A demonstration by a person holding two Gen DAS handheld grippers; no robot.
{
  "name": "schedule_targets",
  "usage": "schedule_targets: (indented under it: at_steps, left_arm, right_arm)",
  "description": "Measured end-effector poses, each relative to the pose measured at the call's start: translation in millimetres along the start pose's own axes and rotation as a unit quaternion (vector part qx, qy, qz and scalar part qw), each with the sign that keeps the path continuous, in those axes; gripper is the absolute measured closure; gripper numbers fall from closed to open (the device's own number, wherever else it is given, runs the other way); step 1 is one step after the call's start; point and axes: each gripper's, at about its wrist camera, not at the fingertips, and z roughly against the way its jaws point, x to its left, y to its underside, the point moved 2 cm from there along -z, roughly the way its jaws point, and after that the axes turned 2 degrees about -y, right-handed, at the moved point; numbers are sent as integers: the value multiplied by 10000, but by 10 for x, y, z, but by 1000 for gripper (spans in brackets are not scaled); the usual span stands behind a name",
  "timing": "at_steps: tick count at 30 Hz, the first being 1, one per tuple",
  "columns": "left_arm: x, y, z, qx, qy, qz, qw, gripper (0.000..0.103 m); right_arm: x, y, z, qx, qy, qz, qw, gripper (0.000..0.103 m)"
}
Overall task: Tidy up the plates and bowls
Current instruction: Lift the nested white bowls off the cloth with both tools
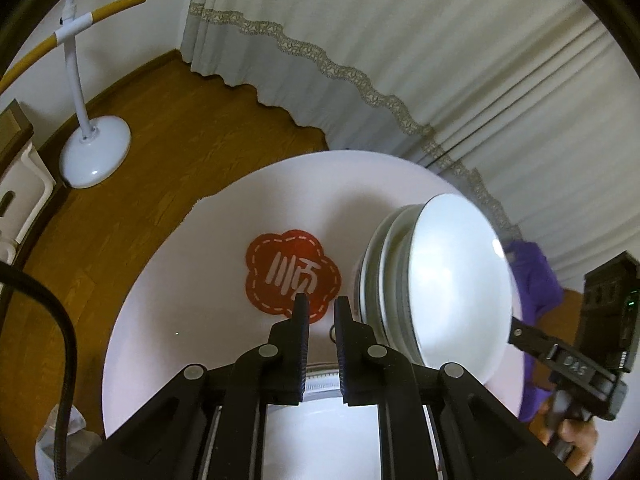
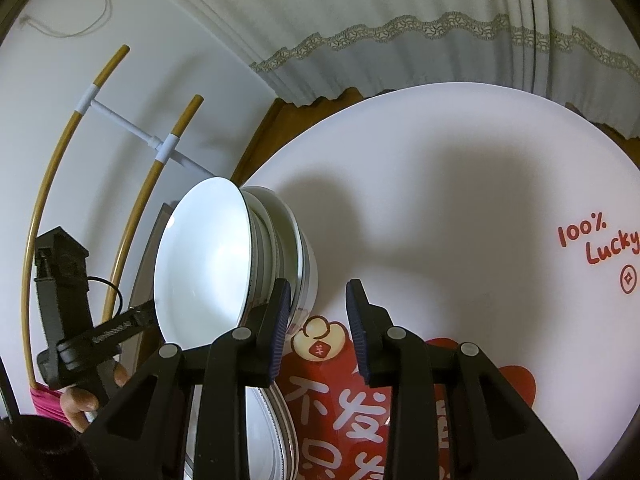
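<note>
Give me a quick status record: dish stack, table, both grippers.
stack: grey-banded plates piled on the table
top dish: plain white, facing the left gripper
table: round, white, with a red flower print
left gripper: shut, a grey-banded rim between its fingers
right gripper: jaws apart beside the stack, pads pressing nothing

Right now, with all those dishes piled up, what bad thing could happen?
1. The big white bowl sits on top of an uneven stack of plates. A nudge might topple it.
2. The right gripper is open right beside that stack, so a sideways swing could knock it.
3. The left gripper is shut with a grey-banded plate rim between its fingers. If it holds only that thin rim, the plate might slip.
</note>
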Motion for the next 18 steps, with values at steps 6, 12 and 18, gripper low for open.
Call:
schedule_targets:
  at_steps: [6, 12, 18]
  left_arm:
    - [163, 57, 140, -22, 100, 14, 9999, 96]
    - [211, 105, 225, -33, 183, -18, 9998, 95]
    - [166, 78, 146, -36, 183, 45, 9998, 94]
  right_arm:
    - [18, -3, 6, 0, 47, 7, 10000, 73]
    - [13, -2, 10, 3, 42, -11, 10000, 72]
    - [6, -4, 9, 2, 54, -7, 10000, 72]
